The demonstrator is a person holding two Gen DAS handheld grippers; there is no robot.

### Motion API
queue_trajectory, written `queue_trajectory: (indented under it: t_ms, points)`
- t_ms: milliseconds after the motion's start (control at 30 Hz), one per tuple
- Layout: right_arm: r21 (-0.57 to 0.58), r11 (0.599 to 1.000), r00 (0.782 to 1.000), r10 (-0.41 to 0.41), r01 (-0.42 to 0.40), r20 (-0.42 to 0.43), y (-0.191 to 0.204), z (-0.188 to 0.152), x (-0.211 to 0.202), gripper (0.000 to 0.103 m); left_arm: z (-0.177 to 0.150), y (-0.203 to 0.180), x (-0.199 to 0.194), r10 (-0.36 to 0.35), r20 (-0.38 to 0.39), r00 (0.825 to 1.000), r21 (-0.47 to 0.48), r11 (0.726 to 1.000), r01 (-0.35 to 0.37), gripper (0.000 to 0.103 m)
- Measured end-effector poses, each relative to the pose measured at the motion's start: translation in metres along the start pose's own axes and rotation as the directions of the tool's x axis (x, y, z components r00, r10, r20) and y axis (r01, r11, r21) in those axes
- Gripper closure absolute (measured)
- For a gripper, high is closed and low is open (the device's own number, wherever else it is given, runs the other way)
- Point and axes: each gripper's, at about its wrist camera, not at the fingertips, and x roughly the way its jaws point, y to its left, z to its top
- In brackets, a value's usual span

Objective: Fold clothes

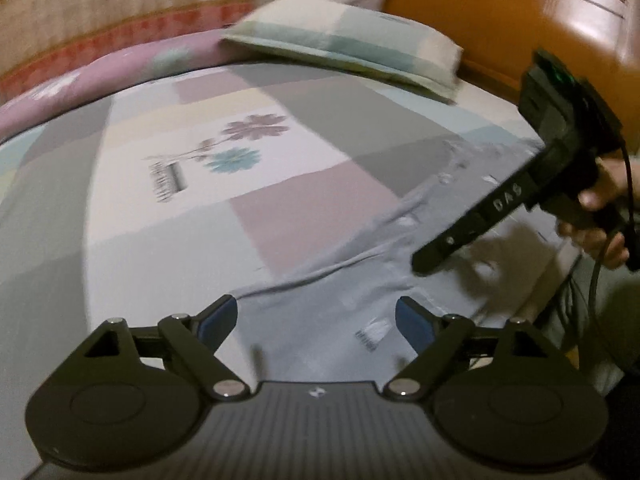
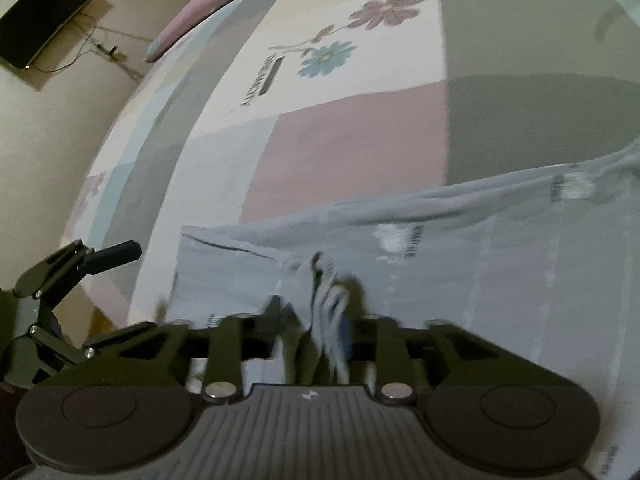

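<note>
Garment: a pale grey garment (image 2: 460, 280) lies spread on the bed (image 1: 280, 140), at its near edge, over the patchwork cover; a long crease runs across its far side.
Left hand-held gripper (image 1: 316, 320): fingers wide apart, nothing between them, hovering above the cloth.
Right hand-held gripper (image 2: 320, 328): fingers drawn together on a bunched ridge of the grey garment, which rises up between them; motion blur makes the exact bite hard to read, so it is probably a fold or an edge.
Person: a hand (image 1: 596, 216) grips the right tool's handle.
Surroundings: a checked pillow (image 1: 344, 36) sits at the headboard end, well apart from the cloth.
Progress: the garment is mostly flat and open, with no tidy stacked layers showing. One part is lifted, so a fold looks under way, with most of the folding left.
</note>
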Motion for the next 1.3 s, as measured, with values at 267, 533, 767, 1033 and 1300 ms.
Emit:
queue_trajectory:
  t_ms: [267,533,767,1033,1300]
  points:
    - [0.052,0.999,0.998,-0.009,0.005,0.067,-0.027,-0.024,-0.031,0.051,-0.015,0.007,0.047,-0.020,-0.077,0.997,-0.059,0.998,0.016,0.012]
    - [-0.120,0.992,0.989,-0.008,0.025,0.145,-0.002,-0.029,-0.037,0.051,-0.034,-0.011,0.030,-0.055,-0.107,0.993,0.006,0.998,0.056,0.010]
    - [-0.347,0.936,0.988,0.102,-0.055,0.120,0.040,-0.029,-0.030,0.051,-0.023,0.003,0.026,-0.069,-0.082,0.994,-0.022,0.997,0.068,0.009]
    - [-0.266,0.951,0.983,0.176,-0.156,0.053,0.007,-0.042,-0.001,0.051,-0.009,0.022,0.060,-0.063,-0.042,0.997,-0.075,0.995,0.060,0.006]
    - [-0.219,0.962,0.979,0.186,-0.163,0.088,0.000,-0.059,-0.012,0.049,-0.016,-0.004,0.016,-0.049,-0.019,0.999,0.021,0.999,0.049,0.006]
